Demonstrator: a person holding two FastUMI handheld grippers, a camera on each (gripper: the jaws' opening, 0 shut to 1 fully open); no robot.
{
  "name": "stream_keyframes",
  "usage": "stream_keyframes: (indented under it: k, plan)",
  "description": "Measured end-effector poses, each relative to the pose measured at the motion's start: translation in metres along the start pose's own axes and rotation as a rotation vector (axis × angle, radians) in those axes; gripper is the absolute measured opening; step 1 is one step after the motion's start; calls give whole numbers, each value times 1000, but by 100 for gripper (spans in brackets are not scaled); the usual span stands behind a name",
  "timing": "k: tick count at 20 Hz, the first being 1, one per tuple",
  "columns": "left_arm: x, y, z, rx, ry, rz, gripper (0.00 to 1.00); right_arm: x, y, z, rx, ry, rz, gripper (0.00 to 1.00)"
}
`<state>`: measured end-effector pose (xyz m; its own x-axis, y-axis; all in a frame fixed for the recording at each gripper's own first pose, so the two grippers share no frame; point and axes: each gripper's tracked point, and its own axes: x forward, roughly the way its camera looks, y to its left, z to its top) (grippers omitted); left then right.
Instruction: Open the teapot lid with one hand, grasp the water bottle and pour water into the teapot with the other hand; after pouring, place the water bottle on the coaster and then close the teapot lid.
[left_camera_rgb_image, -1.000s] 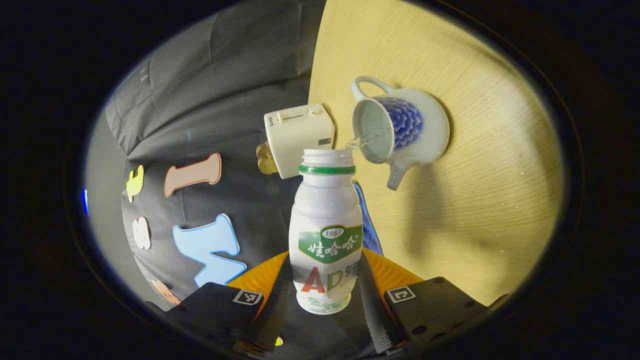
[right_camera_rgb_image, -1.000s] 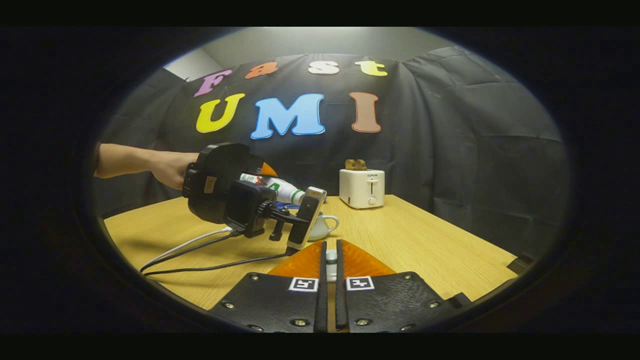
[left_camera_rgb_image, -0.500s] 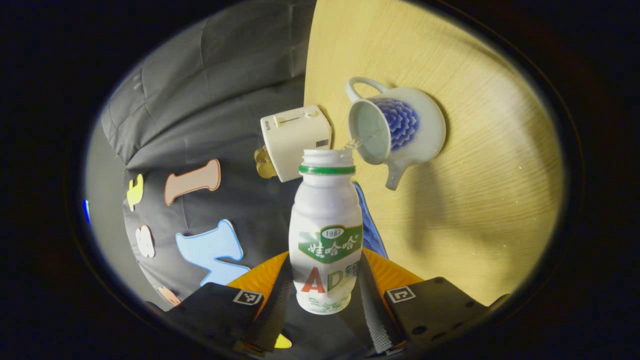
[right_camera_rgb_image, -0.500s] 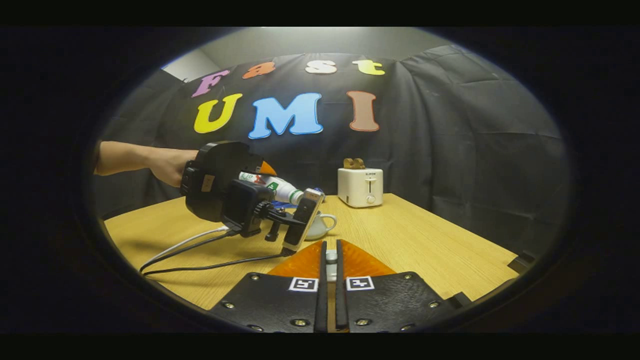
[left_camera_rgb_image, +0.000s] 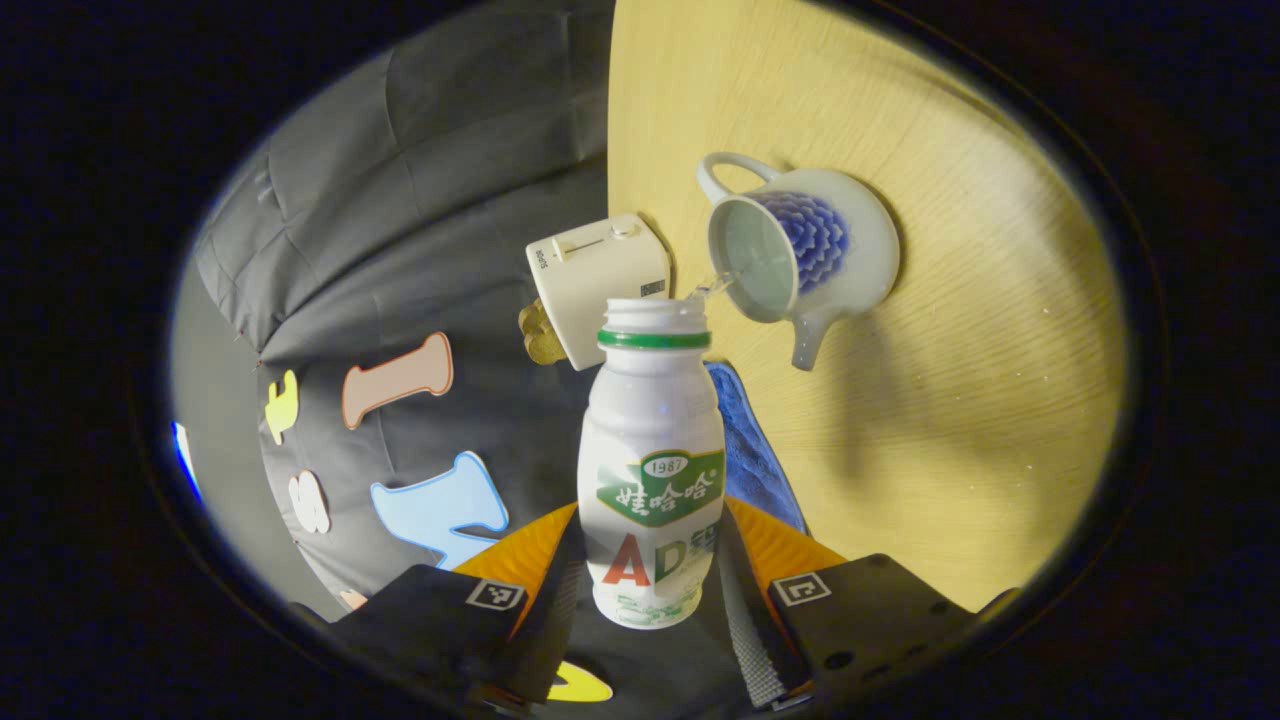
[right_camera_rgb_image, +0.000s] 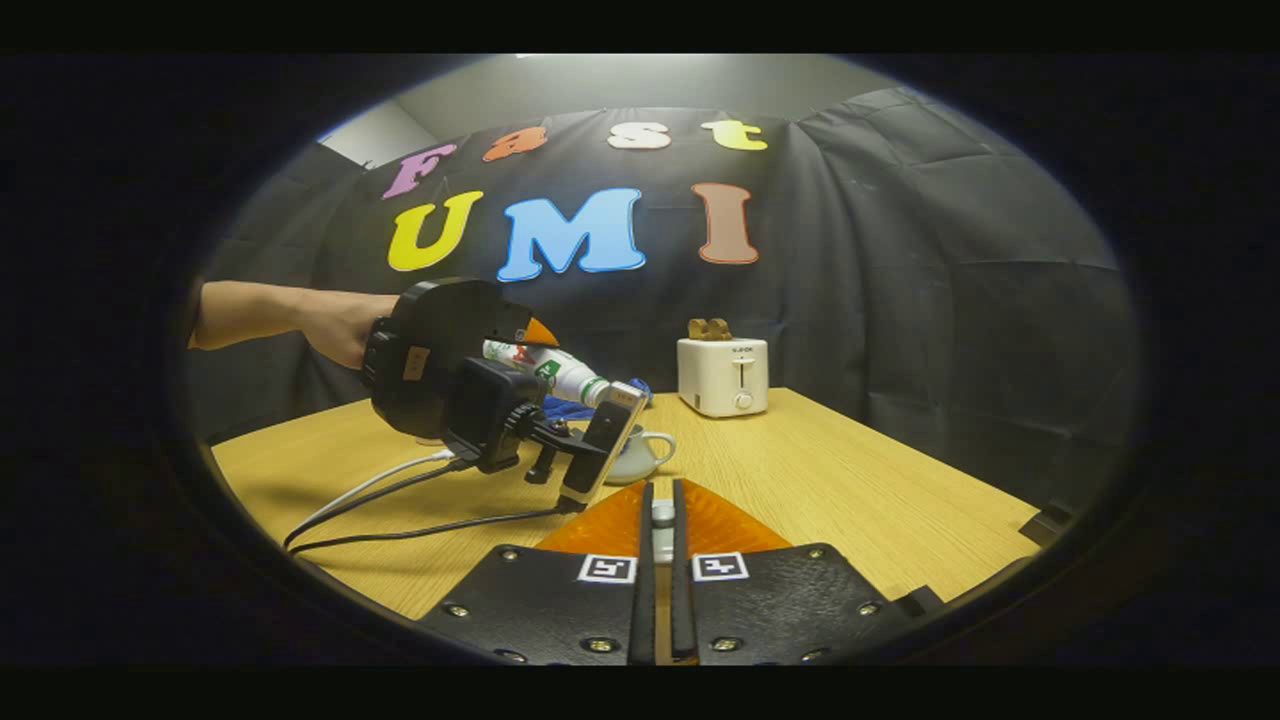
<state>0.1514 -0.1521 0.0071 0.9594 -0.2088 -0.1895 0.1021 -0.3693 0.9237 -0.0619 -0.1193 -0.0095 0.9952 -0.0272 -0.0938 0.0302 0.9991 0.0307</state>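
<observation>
**Bystanders on the table**

A white toaster (right_camera_rgb_image: 722, 376) stands at the far edge of the wooden table (right_camera_rgb_image: 850, 490), 2 browned slices (right_camera_rgb_image: 708, 328) poking from its top. A blue cloth (left_camera_rgb_image: 745, 450) lies nearby. 2 cables (right_camera_rgb_image: 400, 510) trail across the tabletop.

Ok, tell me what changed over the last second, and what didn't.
Little changed. The left claw tipped the water bottle slightly, so more of the blue cloth on the table shows behind it. A thin stream still runs from the bottle into the open teapot. Nothing was grasped or released. The right claw stays shut on something small and pale, and the toaster stays put.
</observation>
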Motion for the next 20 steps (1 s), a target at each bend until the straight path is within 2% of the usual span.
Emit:
stream_keyframes:
  k: [3,4,5,6,7,20]
  plan:
    - [0,0,-1,14,-1,9,75,1,-1,-1,1,1,3,6]
    - [0,-1,-1,14,-1,6,81,1,-1,0,7,1,3,6]
    - [0,1,0,11,-4,5,69,1,-2,-1,12,3,0,6]
    - [0,1,0,14,-4,6,81,1,-3,-1,15,4,-1,6]
    - [0,1,-1,18,-4,8,75,1,-2,-1,18,3,-1,6]
    - [1,0,-3,32,-7,-13,75,2,-7,-4,7,16,-12,6]
